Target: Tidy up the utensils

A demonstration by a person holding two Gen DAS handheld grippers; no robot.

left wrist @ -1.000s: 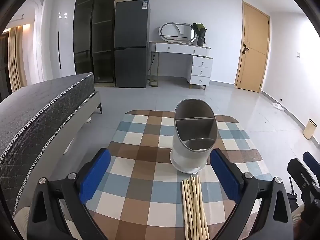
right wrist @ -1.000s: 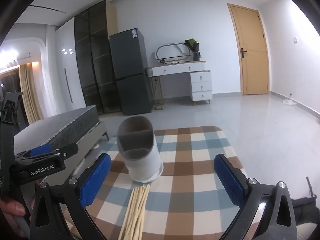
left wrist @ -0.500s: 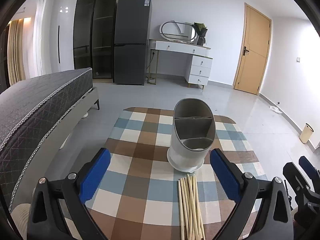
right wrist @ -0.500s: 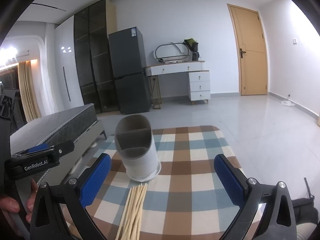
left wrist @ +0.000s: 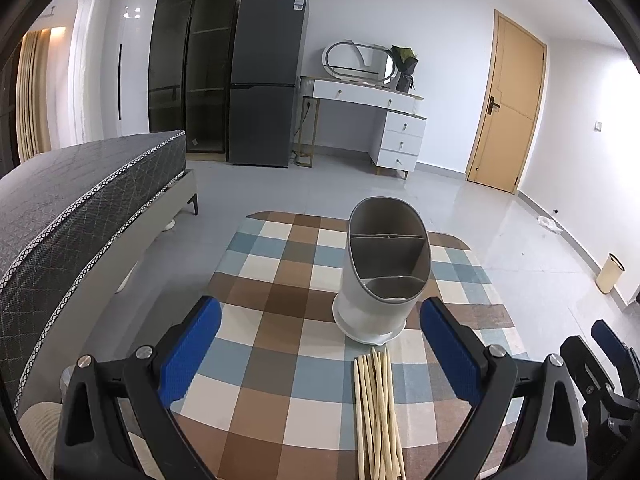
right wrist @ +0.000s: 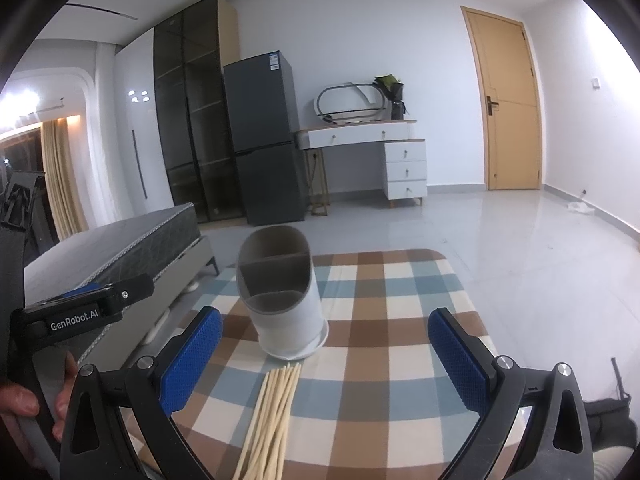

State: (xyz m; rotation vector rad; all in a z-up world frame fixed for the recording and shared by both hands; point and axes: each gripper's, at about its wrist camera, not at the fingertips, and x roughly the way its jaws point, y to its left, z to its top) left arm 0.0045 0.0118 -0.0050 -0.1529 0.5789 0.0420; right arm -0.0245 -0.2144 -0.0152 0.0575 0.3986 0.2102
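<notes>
Checked cloth: brown, blue and cream squares cover the surface (left wrist: 280,344), which carries the holder and the chopsticks.
Left view only: the right gripper (left wrist: 600,364) shows at the lower right edge, and a small cream bin (left wrist: 610,278) stands on the floor by the far wall.
Right view only: a person's hand (right wrist: 24,404) at the lower left edge grips the black handle of the left gripper (right wrist: 80,308), whose arm reads "GenRobot.AI".
Holder: a white and grey oval utensil holder (left wrist: 382,276) stands upright on a round base near the middle of the cloth; inner walls split it into compartments, and nothing can be seen in any of them.
Chopsticks: a bundle of pale chopsticks (left wrist: 376,412) lies flat on the cloth, its far tips just short of the holder's base.
Left fingers (left wrist: 192,350): spread wide with nothing between them; the chopsticks lie below and between them, nearer the right-hand one.
Right fingers (right wrist: 192,356): likewise spread wide and empty; the chopsticks (right wrist: 272,416) lie between them, nearer the left-hand one, with the holder (right wrist: 280,292) beyond.
</notes>
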